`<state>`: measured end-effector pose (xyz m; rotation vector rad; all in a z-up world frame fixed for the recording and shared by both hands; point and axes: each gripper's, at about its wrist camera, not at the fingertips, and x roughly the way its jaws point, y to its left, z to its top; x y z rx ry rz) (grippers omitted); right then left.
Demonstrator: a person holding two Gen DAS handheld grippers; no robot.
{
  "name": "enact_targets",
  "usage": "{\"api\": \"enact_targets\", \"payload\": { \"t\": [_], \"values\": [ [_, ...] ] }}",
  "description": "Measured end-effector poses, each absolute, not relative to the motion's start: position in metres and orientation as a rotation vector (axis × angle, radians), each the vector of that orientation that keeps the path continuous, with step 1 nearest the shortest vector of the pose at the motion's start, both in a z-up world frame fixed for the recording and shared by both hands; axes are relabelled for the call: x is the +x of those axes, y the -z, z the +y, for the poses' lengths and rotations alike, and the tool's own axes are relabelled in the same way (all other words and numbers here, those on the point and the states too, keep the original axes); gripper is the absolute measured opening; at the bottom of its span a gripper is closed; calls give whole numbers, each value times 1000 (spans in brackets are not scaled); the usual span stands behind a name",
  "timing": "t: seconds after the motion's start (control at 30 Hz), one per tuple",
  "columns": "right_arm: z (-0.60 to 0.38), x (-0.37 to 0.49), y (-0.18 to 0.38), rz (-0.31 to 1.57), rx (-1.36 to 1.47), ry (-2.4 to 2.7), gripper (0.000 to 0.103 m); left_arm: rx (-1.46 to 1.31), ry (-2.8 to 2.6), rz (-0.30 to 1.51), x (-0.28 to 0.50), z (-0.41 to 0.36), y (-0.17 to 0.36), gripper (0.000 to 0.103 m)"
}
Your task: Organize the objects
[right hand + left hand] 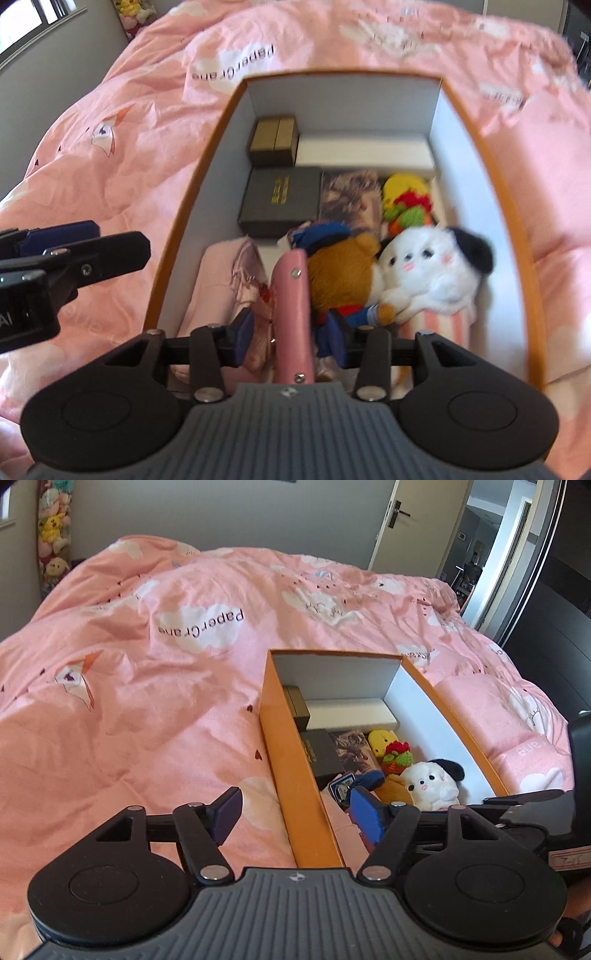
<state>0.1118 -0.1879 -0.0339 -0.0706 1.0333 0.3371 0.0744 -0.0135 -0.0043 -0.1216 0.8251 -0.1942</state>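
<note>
An orange cardboard box (291, 775) (188, 199) with white inside lies open on the pink bed. It holds small dark boxes (282, 199), a white box (364, 151), a white plush (432, 266) (432, 781), a brown bear plush (340, 273), a yellow toy (404, 188) and pink cloth (221, 288). My right gripper (291, 332) hangs over the box's near end with its jaws apart around a pink flat object (293, 314); the pads stand clear of it. My left gripper (299, 812) is open and empty, straddling the box's left wall.
The pink duvet (147, 664) covers the whole bed around the box. Stuffed toys (53, 535) hang by the far left wall. A door (413, 520) stands open at the back right, beside a dark wardrobe (554, 627).
</note>
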Motion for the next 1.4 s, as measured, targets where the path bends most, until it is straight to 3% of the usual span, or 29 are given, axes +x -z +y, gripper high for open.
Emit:
{"api": "enact_targets", "payload": {
  "t": [0.2, 0.37, 0.63, 1.4],
  "values": [
    [-195, 94, -1, 903, -107, -309, 71, -56, 138, 753, 58, -15, -18, 86],
    [-198, 71, -28, 782, -93, -312, 77, -3, 84, 664, 38, -17, -39, 88],
    [-209, 18, -63, 565, -56, -299, 98, -5, 46, 570, 5, -18, -63, 92],
    [-209, 13, -13, 696, -92, -164, 99, -16, 51, 817, 12, -14, 3, 94]
  ]
}}
